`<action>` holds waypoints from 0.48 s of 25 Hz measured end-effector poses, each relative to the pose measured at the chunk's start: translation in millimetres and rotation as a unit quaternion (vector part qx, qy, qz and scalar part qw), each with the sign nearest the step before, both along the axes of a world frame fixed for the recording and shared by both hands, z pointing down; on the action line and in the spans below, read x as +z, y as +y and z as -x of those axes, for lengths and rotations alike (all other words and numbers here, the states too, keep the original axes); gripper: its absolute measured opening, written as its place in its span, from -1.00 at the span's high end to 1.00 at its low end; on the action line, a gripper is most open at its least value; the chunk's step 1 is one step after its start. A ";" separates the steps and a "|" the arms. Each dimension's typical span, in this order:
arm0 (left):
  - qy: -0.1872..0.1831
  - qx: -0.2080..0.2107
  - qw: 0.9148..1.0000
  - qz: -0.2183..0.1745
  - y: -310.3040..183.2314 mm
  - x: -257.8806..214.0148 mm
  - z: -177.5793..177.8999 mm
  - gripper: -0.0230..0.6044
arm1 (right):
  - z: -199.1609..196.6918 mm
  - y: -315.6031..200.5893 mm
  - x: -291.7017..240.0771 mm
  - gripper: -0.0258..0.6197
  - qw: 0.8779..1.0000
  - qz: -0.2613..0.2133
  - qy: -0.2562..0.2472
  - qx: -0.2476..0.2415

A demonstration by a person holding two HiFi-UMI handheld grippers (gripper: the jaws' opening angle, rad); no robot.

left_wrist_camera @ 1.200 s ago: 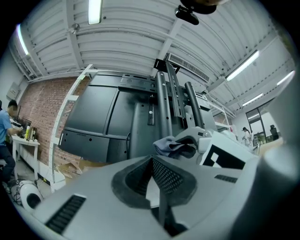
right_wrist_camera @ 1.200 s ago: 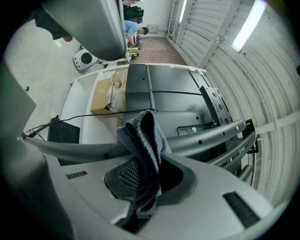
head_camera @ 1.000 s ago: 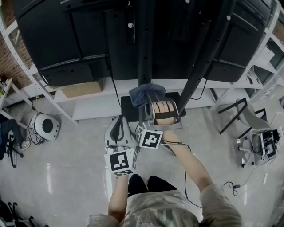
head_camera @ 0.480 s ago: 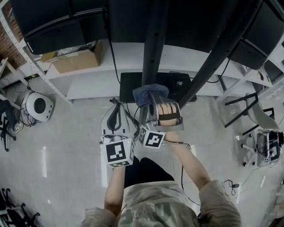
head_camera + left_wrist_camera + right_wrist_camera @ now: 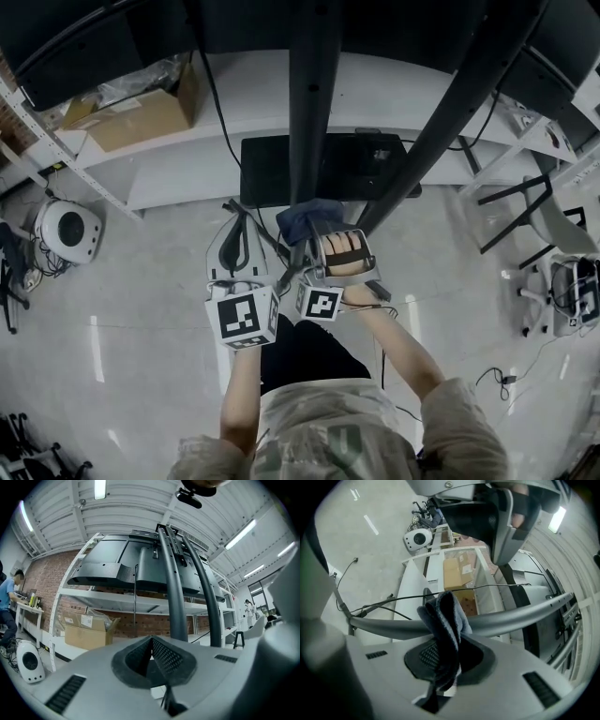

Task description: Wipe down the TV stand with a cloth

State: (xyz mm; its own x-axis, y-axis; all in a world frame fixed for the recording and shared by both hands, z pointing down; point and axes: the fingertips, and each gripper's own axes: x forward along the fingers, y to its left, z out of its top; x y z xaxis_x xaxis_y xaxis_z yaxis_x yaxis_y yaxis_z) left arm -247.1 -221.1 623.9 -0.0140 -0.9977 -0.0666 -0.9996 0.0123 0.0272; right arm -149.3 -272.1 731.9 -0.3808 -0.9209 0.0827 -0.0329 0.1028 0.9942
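The TV stand has dark upright poles (image 5: 309, 103) rising from a black base plate (image 5: 267, 169), with the TV's black back at the top. My right gripper (image 5: 314, 234) is shut on a blue cloth (image 5: 302, 217), which rests against the centre pole just in front of the base plate. In the right gripper view the folded cloth (image 5: 445, 618) stands clamped in the right gripper (image 5: 443, 660) and presses on the grey pole (image 5: 511, 613). My left gripper (image 5: 240, 225) hangs just left of the pole, shut and empty. The left gripper (image 5: 151, 641) points up at the poles (image 5: 176, 602).
A white shelf rack (image 5: 187, 178) stands behind the stand, with a cardboard box (image 5: 141, 112) on it. On the floor are a round white device (image 5: 66, 230), cables (image 5: 497, 380) and a chair (image 5: 572, 300). A person in blue (image 5: 7, 606) sits far left.
The right gripper has slid the cloth along the centre pole toward me, off the base plate's area. The left gripper has come up level beside it. The head view has tilted.
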 end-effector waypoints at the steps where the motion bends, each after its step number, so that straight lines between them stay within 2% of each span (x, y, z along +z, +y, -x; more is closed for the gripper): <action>1: 0.000 0.002 1.000 0.002 -1.4 2.9 0.5 0.88 | 0.0 -0.5 7.3 0.74 1.000 0.002 0.005 0.000; 7: 0.001 0.007 1.000 0.006 -3.6 -9.0 -0.4 0.88 | -3.0 3.2 13.8 0.74 0.999 0.030 0.015 0.001; 9: 0.003 0.012 1.000 0.008 -5.0 -30.3 -5.1 0.88 | -6.8 7.8 -11.2 0.74 0.999 0.036 -0.002 0.002; 12: 0.003 0.020 1.000 0.004 -4.3 -82.0 -12.2 0.88 | -12.8 13.0 -87.4 0.74 0.998 0.028 -0.062 0.007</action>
State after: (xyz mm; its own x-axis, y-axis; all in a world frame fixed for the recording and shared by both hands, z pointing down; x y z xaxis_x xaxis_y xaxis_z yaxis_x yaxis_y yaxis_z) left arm -234.9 -225.4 541.9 0.0248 -0.9979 -0.0595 -0.9991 -0.0268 0.0332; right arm -136.5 -259.1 644.5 -0.3789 -0.9213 0.0875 -0.1573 0.1573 0.9749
